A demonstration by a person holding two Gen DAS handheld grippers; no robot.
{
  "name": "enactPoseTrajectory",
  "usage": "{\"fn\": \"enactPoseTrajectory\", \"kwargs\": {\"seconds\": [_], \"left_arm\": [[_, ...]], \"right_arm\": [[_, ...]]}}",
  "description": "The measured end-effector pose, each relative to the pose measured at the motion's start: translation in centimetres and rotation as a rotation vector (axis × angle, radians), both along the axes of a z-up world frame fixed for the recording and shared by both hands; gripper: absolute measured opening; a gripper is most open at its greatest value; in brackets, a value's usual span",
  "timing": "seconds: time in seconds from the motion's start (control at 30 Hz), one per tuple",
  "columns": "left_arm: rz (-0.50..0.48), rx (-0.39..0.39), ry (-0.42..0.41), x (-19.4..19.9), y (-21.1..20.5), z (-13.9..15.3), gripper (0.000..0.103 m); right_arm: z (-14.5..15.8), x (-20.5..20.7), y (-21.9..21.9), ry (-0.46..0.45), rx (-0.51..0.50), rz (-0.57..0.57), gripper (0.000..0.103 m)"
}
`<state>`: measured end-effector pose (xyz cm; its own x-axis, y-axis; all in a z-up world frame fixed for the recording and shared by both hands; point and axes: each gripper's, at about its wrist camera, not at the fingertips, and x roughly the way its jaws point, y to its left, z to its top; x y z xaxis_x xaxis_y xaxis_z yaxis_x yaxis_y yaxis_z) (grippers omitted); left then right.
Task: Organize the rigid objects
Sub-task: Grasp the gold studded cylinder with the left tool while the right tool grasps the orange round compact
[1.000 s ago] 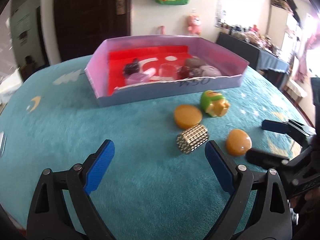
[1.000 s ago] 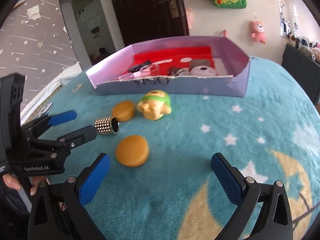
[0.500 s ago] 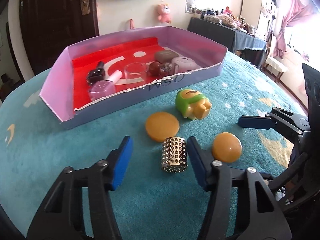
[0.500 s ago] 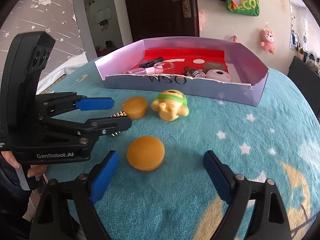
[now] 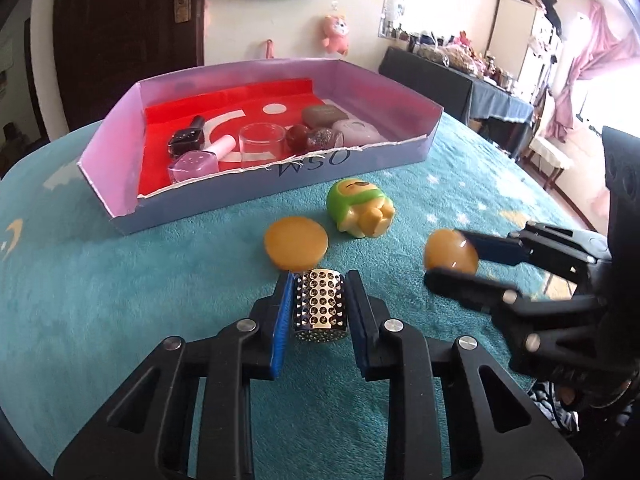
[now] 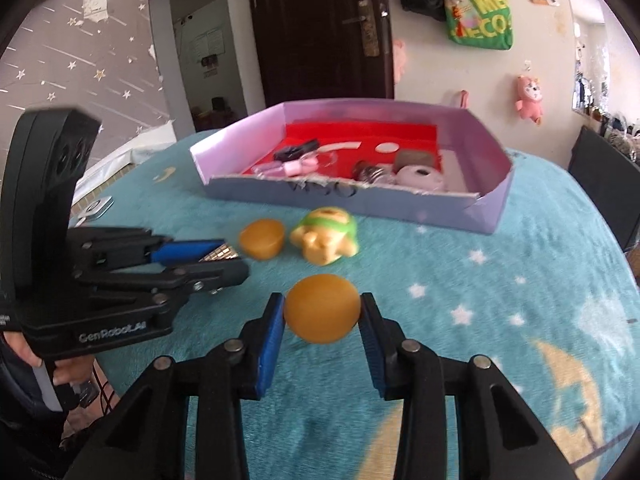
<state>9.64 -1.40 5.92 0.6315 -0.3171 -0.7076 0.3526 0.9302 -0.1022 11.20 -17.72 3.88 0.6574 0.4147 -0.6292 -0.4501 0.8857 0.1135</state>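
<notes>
The left hand-held gripper (image 5: 318, 300) is clamped on a studded silver cylinder (image 5: 319, 305), its blue-padded fingers (image 5: 282, 322) pressing both sides of the cylinder, which stands upright between them just above the teal star-patterned cloth (image 5: 140, 300) covering the worktop. The right hand-held gripper (image 6: 322, 320) is closed around an amber rounded stone (image 6: 322, 308), pads touching its left and right edges; whether the stone sits on the cloth or is slightly lifted is hard to judge, as that view is a little blurred. Everything else lies relative to the lilac cardboard box (image 5: 248, 188) with a red lining, which stands on the far part of the cloth. Just in front of the box's near wall lies a green-and-yellow toy figure (image 5: 360, 212) on its side, and beside the toy, a little nearer the grippers, rests a flat amber disc (image 5: 296, 243), close to the tip of the left hand-held gripper. Inside the box are a black smartwatch (image 5: 186, 142), a pink nail polish bottle (image 5: 200, 160), a clear glass ring (image 5: 262, 144), a dark red stone (image 5: 298, 136), a glittery stone (image 5: 324, 140), a brown pebble (image 5: 324, 114) and a pale pink case (image 5: 356, 132), all gathered towards the near wall. A person's hand (image 6: 68, 368) grips the left device's handle at the edge of the right wrist view.
</notes>
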Motion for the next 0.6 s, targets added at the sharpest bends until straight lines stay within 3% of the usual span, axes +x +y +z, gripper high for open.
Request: {"fn": "enactPoseTrajectory", "kwargs": {"seconds": [0.6], "left_arm": [[0.022,0.0,-0.015,-0.78,-0.01,0.04,0.024]], "right_arm": [[-0.53,0.22,-1.16,0.035,0.015,-0.009,0.04]]}}
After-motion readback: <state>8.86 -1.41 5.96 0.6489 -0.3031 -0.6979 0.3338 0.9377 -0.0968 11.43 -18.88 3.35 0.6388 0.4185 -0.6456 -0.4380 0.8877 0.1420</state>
